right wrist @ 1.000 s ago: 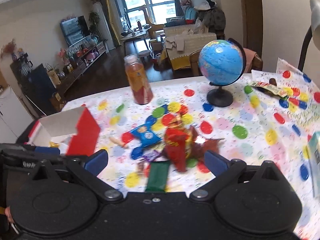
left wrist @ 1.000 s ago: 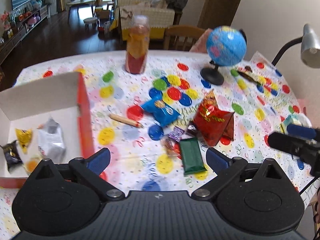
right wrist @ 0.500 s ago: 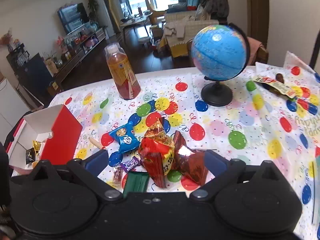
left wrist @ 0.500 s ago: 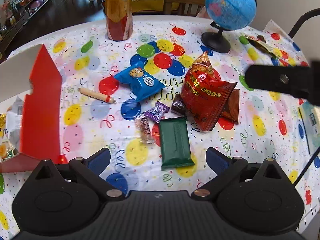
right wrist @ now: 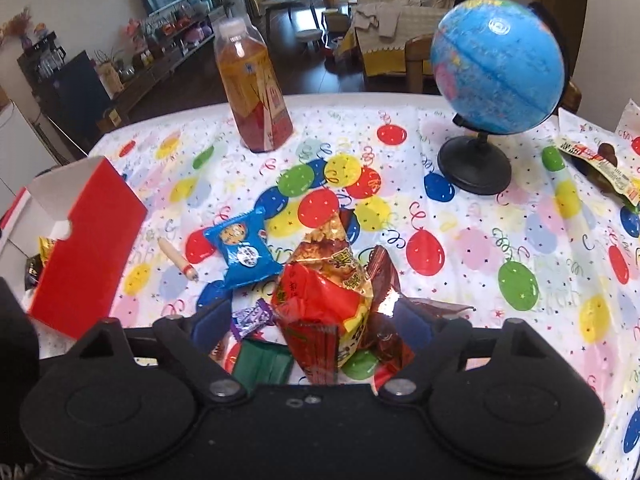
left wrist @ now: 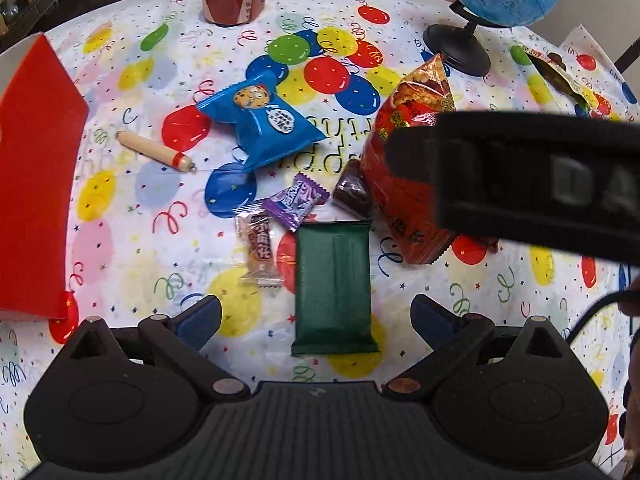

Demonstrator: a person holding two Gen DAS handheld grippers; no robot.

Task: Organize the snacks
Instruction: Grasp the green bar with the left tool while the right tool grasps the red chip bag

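Green packet btwn open left gripper fingers, untouched.

Surface: table with balloon-print cloth
Centre: green bar, blue cookie pack, red snack bag, small candies
Left: red box, sausage stick
Far side: bottle, globe

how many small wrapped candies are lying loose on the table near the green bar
3. A purple candy just above the green bar, a clear-wrapped brown one to its left, and a dark one against the red bag. More may hide under the bag.
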